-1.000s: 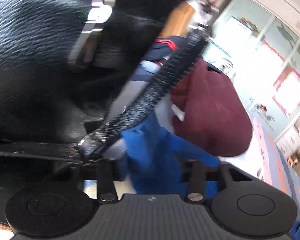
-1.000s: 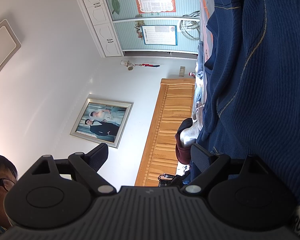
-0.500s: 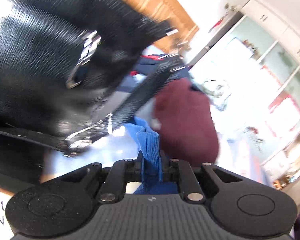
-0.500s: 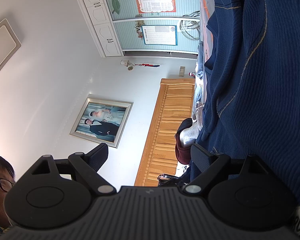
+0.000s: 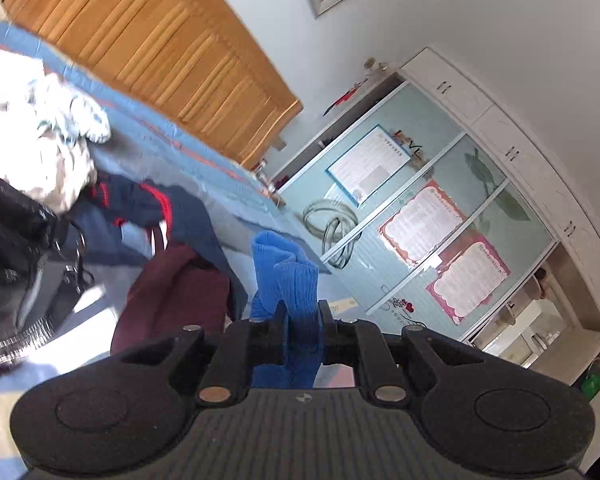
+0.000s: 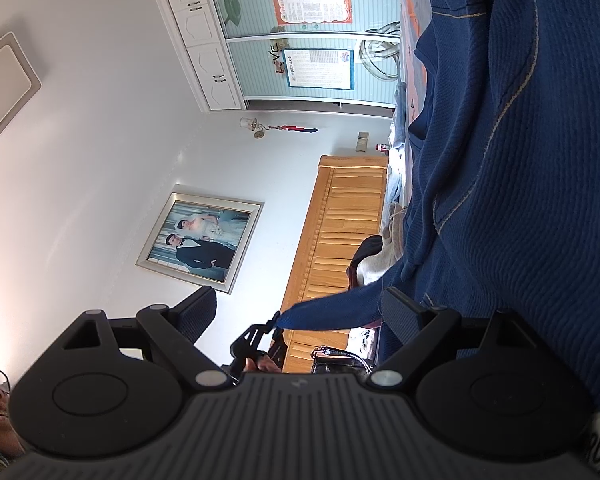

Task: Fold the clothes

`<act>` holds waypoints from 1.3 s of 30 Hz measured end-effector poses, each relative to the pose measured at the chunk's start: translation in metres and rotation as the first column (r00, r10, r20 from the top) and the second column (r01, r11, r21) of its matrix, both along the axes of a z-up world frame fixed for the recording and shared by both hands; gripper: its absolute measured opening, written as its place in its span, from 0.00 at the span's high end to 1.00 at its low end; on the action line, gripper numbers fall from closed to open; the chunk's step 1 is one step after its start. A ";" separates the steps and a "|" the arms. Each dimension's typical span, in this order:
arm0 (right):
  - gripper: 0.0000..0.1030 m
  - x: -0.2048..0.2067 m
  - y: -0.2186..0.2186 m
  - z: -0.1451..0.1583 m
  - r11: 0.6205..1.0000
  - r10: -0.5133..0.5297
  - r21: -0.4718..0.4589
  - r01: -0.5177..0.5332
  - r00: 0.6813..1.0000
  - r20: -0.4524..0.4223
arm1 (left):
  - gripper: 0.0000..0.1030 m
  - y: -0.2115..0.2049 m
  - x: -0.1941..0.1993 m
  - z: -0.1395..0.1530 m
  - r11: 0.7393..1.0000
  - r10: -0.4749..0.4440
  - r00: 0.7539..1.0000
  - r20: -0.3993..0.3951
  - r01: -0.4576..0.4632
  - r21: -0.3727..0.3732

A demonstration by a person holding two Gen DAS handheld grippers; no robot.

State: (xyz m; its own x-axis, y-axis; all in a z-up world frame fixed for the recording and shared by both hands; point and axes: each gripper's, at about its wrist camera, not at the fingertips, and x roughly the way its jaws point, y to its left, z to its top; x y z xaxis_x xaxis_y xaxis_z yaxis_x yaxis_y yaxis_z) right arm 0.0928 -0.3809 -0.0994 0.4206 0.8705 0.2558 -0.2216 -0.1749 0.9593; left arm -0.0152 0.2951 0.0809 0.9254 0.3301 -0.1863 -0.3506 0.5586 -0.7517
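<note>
We lose the blue knit garment past the right wrist view's top and right edges. Below the left gripper, the pinched cloth disappears behind the gripper body. The black handbag is cut by the left edge, motion-blurred. Poster text on the wardrobe doors is unreadable.
</note>
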 end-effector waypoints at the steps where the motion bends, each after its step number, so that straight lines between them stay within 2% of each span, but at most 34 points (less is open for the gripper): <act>1: 0.13 0.000 0.000 0.000 1.000 0.000 -0.001 0.000 1.000 0.000 | 0.87 -0.008 -0.010 0.000 1.000 0.003 1.000 0.006 -0.003 -0.015; 3: 0.13 0.000 0.000 0.000 1.000 0.000 -0.002 0.000 1.000 0.000 | 0.87 -0.022 -0.019 0.009 1.000 0.015 1.000 0.015 -0.015 -0.007; 5: 0.13 -0.001 0.001 0.001 1.000 0.000 -0.001 0.000 1.000 0.001 | 0.87 -0.028 -0.023 0.036 1.000 0.000 1.000 0.019 0.000 -0.006; 10: 0.13 0.000 0.002 0.002 1.000 0.000 -0.004 0.000 1.000 0.000 | 0.87 -0.046 -0.005 0.054 0.998 -0.055 0.998 0.002 0.055 0.021; 13: 0.13 -0.001 0.002 0.003 1.000 0.000 -0.010 0.000 1.000 0.003 | 0.87 -0.083 0.013 0.068 0.987 -0.155 0.988 0.004 0.154 0.053; 15: 0.13 -0.001 0.002 0.004 1.000 0.001 -0.014 -0.001 1.000 0.004 | 0.87 -0.116 0.031 0.079 0.969 -0.239 0.971 0.008 0.237 0.072; 17: 0.13 -0.001 0.003 0.004 1.000 0.002 -0.019 -0.002 1.000 0.006 | 0.87 -0.159 0.057 0.089 0.935 -0.345 0.939 0.010 0.342 0.093; 19: 0.12 -0.001 0.002 0.005 1.000 0.003 -0.023 -0.002 1.000 0.007 | 0.87 -0.207 0.086 0.092 0.888 -0.450 0.893 0.008 0.447 0.108; 20: 0.12 -0.001 0.002 0.005 1.000 0.003 -0.025 -0.003 1.000 0.008 | 0.87 -0.232 0.100 0.094 0.860 -0.501 0.866 0.006 0.497 0.116; 23: 0.12 0.000 0.003 0.006 1.000 0.005 -0.028 -0.005 1.000 0.008 | 0.86 -0.308 0.142 0.076 0.768 -0.619 0.781 -0.082 0.624 0.147; 26: 0.12 0.001 0.004 0.006 0.999 0.011 -0.031 -0.010 1.000 0.009 | 0.83 -0.373 0.175 0.028 0.624 -0.748 0.629 -0.214 0.775 0.098; 28: 0.12 0.002 0.005 0.007 0.999 0.017 -0.033 -0.017 1.000 0.010 | 0.73 -0.406 0.186 -0.007 0.535 -0.801 0.529 -0.282 0.843 0.061; 30: 0.12 0.003 0.006 0.008 0.999 0.023 -0.037 -0.022 1.000 0.011 | 0.70 -0.438 0.197 -0.042 0.441 -0.840 0.420 -0.344 0.897 0.017; 31: 0.11 0.003 0.006 0.008 0.999 0.024 -0.039 -0.023 1.000 0.012 | 0.69 -0.443 0.197 -0.051 0.427 -0.843 0.400 -0.359 0.904 0.007; 32: 0.11 0.003 0.007 0.008 0.999 0.025 -0.041 -0.024 1.000 0.014 | 0.63 -0.445 0.196 -0.059 0.417 -0.843 0.387 -0.373 0.909 -0.001; 33: 0.11 0.003 0.007 0.009 0.999 0.026 -0.043 -0.025 1.000 0.015 | 0.60 -0.442 0.195 -0.062 0.416 -0.849 0.385 -0.361 0.909 -0.009; 36: 0.11 0.003 0.008 0.010 0.999 0.029 -0.042 -0.028 0.999 0.017 | 0.52 -0.428 0.188 -0.062 0.434 -0.854 0.408 -0.324 0.901 -0.010; 39: 0.10 0.003 0.009 0.010 0.999 0.030 -0.041 -0.029 0.999 0.016 | 0.44 -0.408 0.180 -0.061 0.482 -0.844 0.456 -0.284 0.876 -0.026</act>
